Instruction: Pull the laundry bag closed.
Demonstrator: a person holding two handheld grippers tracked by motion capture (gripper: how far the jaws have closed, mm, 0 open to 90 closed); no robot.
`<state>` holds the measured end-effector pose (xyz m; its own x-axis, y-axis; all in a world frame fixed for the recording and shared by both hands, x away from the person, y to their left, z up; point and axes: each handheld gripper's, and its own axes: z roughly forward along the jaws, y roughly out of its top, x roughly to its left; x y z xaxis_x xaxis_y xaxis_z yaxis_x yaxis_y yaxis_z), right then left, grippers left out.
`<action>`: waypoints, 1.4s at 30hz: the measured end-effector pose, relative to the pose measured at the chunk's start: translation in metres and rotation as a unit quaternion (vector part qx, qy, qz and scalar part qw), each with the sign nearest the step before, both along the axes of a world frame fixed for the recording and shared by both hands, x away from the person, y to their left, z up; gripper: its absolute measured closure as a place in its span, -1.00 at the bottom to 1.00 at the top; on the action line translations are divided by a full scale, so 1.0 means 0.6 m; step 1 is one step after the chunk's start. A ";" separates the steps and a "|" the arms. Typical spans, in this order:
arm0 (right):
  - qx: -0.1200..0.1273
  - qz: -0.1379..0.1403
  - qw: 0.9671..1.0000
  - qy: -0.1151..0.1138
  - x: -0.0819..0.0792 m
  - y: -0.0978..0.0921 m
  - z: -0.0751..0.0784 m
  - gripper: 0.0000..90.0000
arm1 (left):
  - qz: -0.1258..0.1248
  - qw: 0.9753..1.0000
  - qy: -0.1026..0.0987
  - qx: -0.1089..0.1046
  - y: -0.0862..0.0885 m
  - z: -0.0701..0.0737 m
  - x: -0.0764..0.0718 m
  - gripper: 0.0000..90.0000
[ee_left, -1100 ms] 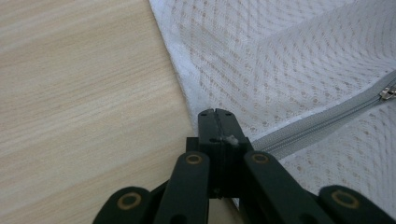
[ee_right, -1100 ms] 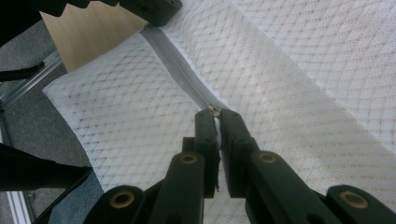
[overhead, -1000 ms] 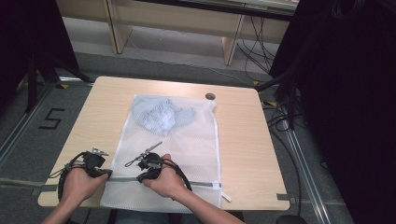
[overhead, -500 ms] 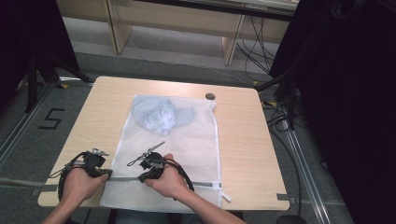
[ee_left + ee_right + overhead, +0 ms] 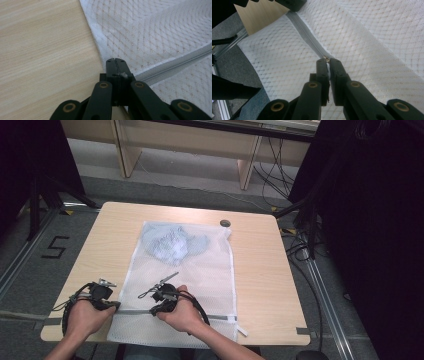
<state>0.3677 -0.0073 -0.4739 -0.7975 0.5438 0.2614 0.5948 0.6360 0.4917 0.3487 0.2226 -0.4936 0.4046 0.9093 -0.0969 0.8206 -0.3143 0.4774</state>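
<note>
Mesh laundry bag (image 5: 200, 270) lies flat mid-table, its grey zipper (image 5: 135, 311) running three to nine. Left gripper (image 5: 116, 65) jaws clamped on the bag's nine-o'clock edge; right gripper (image 5: 327, 62) pinches the zipper slider (image 5: 325, 59), three-o'clock of it.

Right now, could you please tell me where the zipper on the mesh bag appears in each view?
High view: the zipper runs across the bag's near end, between the hands.
Left gripper view: it slants from the left tool to the right edge.
Right gripper view: it runs from upper left down to the right tool.
Shared landmark: the bag's white mesh.
</note>
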 end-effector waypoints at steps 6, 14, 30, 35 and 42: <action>-0.002 -0.004 1.000 0.000 -0.002 -0.003 0.004 0.93 | -0.001 1.000 0.000 -0.001 0.001 0.000 0.000 0.99; -0.001 -0.004 1.000 -0.003 -0.001 -0.008 0.004 0.93 | 0.008 1.000 -0.005 -0.006 -0.001 -0.003 0.000 0.99; 0.000 -0.003 1.000 -0.005 -0.002 -0.017 0.005 0.93 | 0.001 1.000 0.001 -0.005 0.002 -0.001 0.000 0.99; -0.009 0.003 1.000 -0.001 -0.002 -0.019 0.004 0.93 | 0.003 1.000 0.001 0.002 0.000 0.001 0.000 0.99; -0.010 -0.004 1.000 -0.003 0.002 -0.023 0.014 0.93 | 0.010 1.000 -0.005 0.001 -0.004 -0.001 0.001 0.99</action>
